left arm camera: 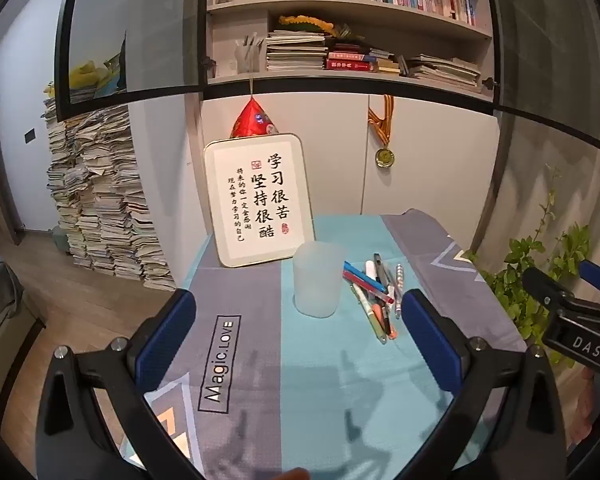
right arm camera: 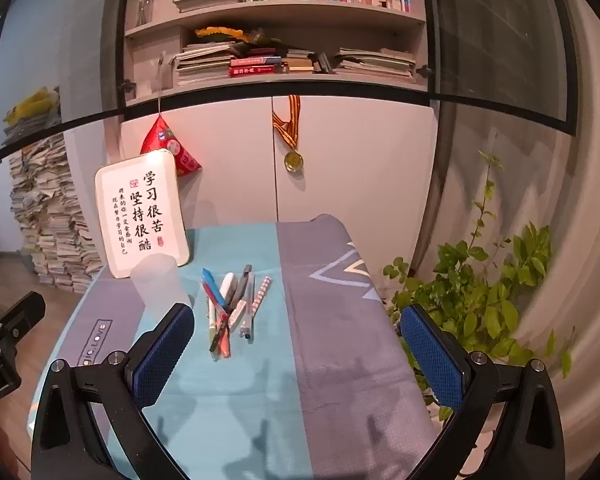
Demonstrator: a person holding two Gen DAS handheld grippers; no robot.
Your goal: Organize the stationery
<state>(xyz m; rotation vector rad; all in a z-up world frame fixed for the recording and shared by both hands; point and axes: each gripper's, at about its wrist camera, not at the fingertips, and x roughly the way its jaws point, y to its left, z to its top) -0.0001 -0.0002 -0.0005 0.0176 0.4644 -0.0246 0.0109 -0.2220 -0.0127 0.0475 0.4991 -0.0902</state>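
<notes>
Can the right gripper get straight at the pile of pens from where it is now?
Probably yes. The right gripper is open and empty, the pens lie loose on the cloth just ahead, and the frosted cup stands off to their left.

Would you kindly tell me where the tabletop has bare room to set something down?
The near cloth in front of the pens and cup is bare. So is the grey strip between the pens and the plant-side edge. It is crowded where cup, pens and framed sign cluster.

Warm, dimmish indoor light; soft shadows fall on the tabletop (left arm camera: 320,380); the sign (right arm camera: 142,212) glares pink-white; fisheye edges bend and darken.
</notes>
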